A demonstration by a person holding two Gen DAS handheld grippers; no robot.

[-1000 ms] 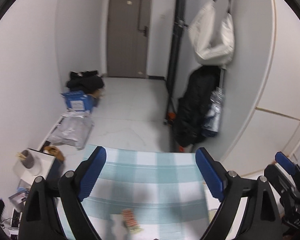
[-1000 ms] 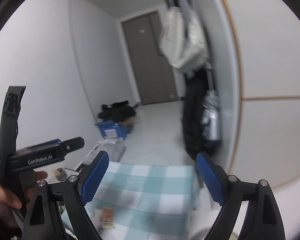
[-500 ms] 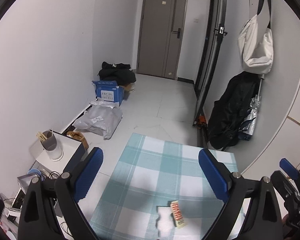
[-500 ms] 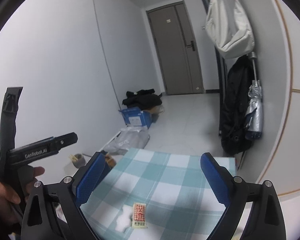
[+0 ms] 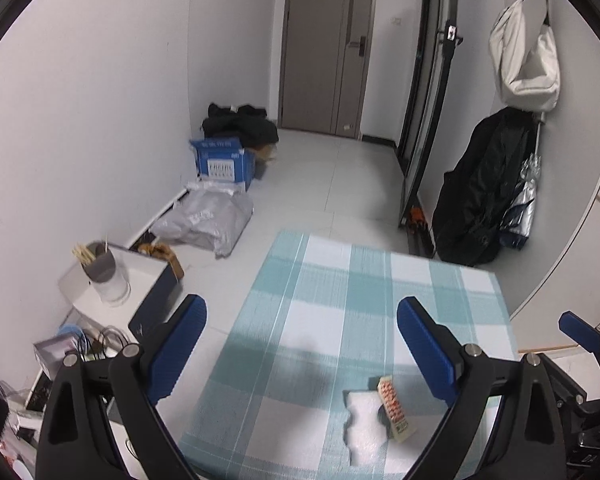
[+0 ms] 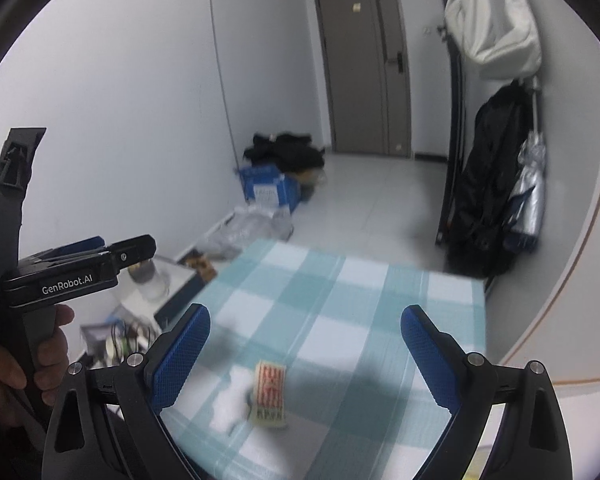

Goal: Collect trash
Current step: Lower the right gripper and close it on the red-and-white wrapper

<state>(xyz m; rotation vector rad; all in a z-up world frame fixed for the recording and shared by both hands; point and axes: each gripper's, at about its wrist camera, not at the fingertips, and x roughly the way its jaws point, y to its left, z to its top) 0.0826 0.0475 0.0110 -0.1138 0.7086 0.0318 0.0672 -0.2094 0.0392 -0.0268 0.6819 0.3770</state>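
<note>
Two wide-open grippers, left gripper [image 5: 302,346] and right gripper [image 6: 305,350], hover above wrapper [image 6: 270,394] and tissue [image 6: 230,398] on checked cloth [image 5: 340,292]

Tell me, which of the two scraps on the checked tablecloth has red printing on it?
The small rectangular packet, with rows of red marks. The crumpled white paper beside it, overlapping it, is plain white.

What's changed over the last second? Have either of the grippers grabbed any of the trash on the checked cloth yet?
No grab yet. Both grippers have tipped downward and pulled back, so more of the checked cloth now shows, with the small red-printed packet and white scrap fully in view. The left gripper and right gripper are open and empty as before. Packet and scrap lie where they did, touching each other.
</note>
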